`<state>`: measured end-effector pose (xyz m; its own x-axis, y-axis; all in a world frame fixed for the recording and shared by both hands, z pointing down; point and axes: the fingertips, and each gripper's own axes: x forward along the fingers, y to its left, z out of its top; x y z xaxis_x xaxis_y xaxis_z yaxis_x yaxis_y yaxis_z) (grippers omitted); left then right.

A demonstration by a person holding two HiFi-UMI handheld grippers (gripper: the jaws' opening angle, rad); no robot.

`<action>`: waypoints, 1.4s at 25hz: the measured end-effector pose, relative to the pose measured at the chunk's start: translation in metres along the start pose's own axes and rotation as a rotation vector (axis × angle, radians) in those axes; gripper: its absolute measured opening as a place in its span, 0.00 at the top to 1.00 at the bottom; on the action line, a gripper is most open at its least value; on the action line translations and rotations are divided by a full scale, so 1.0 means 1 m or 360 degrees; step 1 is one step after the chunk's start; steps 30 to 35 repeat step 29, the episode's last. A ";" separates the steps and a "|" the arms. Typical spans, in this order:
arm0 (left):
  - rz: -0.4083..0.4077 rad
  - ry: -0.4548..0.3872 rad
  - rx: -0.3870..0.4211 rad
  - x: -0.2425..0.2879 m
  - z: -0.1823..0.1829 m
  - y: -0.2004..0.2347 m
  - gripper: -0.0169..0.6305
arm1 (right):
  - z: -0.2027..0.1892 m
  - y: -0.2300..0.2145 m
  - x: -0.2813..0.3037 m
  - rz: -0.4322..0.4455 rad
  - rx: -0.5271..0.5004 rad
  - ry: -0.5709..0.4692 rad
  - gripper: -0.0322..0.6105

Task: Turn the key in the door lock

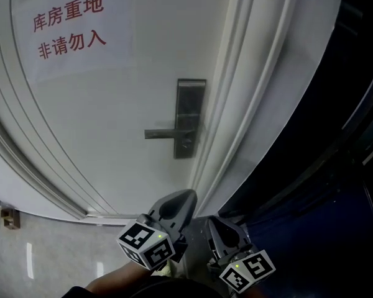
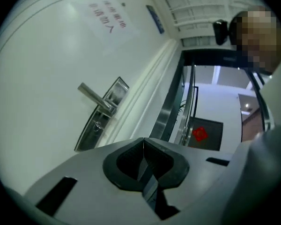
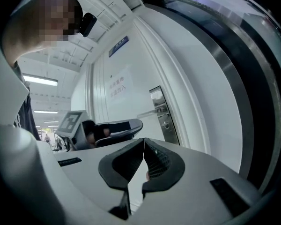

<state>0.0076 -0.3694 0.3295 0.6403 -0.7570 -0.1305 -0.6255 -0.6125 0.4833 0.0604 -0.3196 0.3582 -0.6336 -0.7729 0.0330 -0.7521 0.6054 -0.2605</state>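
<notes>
As the head view shows, the door lock (image 1: 190, 118) is set upright, its lever (image 1: 165, 133) pointed left, and the sign (image 1: 81, 61) above is printed "库房重地 非请勿入" in red. In the left gripper view the left gripper (image 2: 143, 144) is seen clenched on nothing, short of the lock; in the right gripper view the right gripper (image 3: 144, 146) is likewise closed and empty.

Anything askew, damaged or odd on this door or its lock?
Nothing stands out. The lock plate sits straight on the door, its lever handle is level, and the paper sign lies flat. The left gripper and right gripper hang below, both shut and empty.
</notes>
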 end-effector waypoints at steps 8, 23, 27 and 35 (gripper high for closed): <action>0.0097 0.0012 0.0244 -0.032 -0.007 -0.018 0.96 | -0.003 0.016 -0.001 0.0059 -0.0059 0.0028 0.93; 0.0119 0.0027 0.0285 -0.039 -0.020 -0.025 0.96 | -0.004 0.021 -0.004 0.0076 -0.0072 0.0019 0.93; 0.0123 0.0021 0.0274 -0.034 -0.018 -0.026 0.96 | -0.003 0.018 -0.002 0.0079 -0.0071 0.0018 0.93; 0.0124 0.0021 0.0271 -0.032 -0.019 -0.025 0.96 | -0.003 0.016 -0.001 0.0081 -0.0070 0.0019 0.93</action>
